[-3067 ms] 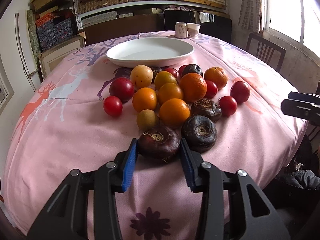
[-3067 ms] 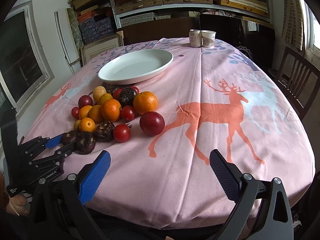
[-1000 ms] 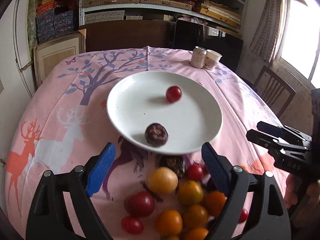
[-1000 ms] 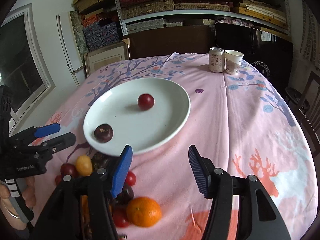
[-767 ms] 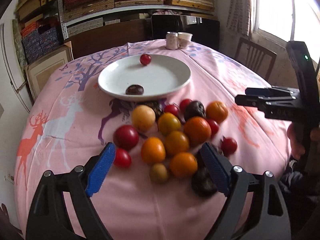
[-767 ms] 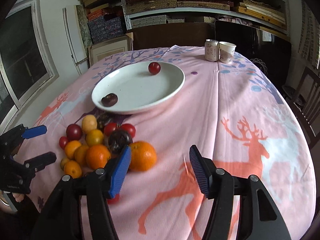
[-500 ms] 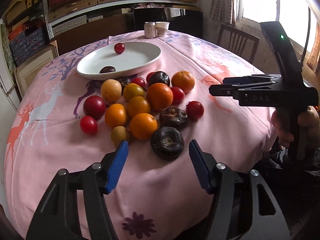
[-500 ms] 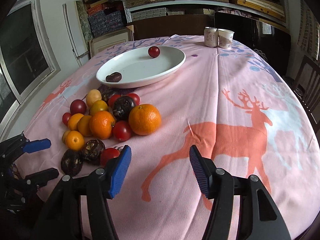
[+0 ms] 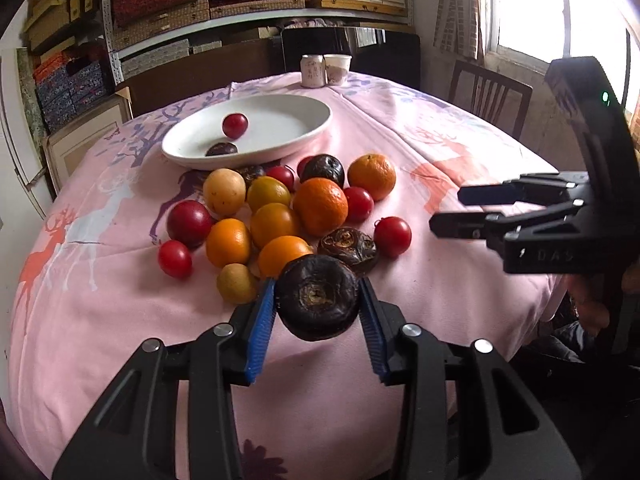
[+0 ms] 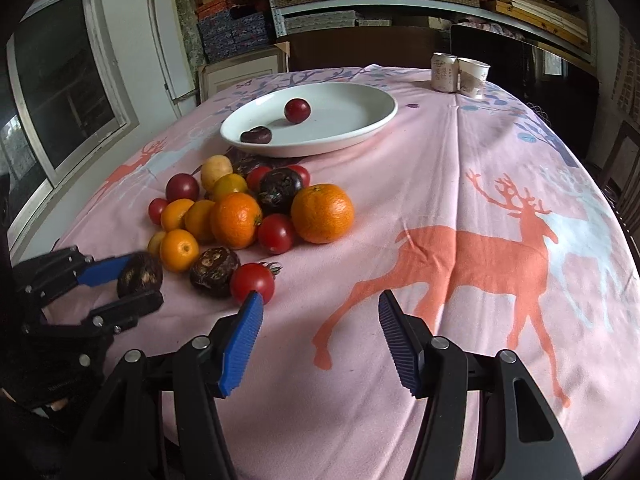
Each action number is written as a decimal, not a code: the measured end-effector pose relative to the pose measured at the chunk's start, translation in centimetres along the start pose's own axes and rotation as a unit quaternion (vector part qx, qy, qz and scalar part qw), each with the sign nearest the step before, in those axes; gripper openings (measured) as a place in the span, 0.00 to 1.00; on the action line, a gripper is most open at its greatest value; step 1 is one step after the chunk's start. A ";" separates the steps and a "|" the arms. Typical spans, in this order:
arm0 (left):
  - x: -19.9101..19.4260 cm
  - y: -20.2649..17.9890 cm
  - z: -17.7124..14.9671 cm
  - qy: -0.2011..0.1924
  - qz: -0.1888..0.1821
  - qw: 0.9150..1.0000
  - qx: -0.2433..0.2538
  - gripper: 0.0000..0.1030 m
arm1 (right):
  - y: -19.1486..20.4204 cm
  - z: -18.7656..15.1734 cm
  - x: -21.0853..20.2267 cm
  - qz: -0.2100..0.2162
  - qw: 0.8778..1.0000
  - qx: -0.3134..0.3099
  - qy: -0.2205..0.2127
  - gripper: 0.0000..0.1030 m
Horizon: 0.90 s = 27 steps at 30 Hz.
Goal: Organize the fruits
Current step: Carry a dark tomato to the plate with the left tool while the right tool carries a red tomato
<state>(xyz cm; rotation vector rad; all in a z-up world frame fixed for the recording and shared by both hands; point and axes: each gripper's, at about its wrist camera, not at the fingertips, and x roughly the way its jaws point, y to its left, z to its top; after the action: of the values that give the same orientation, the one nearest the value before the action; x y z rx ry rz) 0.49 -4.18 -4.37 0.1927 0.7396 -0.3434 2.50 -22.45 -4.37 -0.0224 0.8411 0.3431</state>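
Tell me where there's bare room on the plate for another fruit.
The white oval plate is bare across its right half, beyond the red plum. Its near-left rim holds a dark brown water chestnut, and the fruit pile crowds that edge.

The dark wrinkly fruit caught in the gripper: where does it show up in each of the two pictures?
Left wrist view: the dark wrinkly fruit sits low in the centre, between the left gripper's blue pads.
Right wrist view: the same fruit is at the far left edge, in that gripper seen from the side.
Shared landmark: the white plate behind the fruit pile.
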 end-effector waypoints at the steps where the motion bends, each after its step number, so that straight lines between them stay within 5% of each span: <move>1: -0.6 0.5 0.1 -0.005 0.004 1.000 -0.007 0.38 | 0.5 -0.1 0.3 0.006 1.000 -0.009 0.003 0.52; 7: -1.6 3.3 0.2 0.006 0.017 0.999 -0.044 0.38 | 3.1 0.1 1.8 0.030 0.999 -0.043 0.012 0.49; 15: -1.4 4.4 -0.8 0.015 0.017 0.998 -0.058 0.39 | 2.3 0.7 3.4 0.087 0.996 0.006 0.025 0.41; 19: -1.3 4.7 -0.8 0.015 0.018 0.998 -0.063 0.39 | 2.3 0.4 3.2 0.082 0.996 -0.004 0.026 0.29; 27: -0.7 5.1 -0.9 0.023 0.016 0.997 -0.073 0.39 | 2.4 0.4 3.2 0.077 0.997 -0.017 0.021 0.28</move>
<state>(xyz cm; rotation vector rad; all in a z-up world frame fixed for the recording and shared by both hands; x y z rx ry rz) 1.33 0.96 -4.22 0.0741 0.8029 -0.2528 4.02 -19.25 -6.16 0.0045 0.8803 0.5041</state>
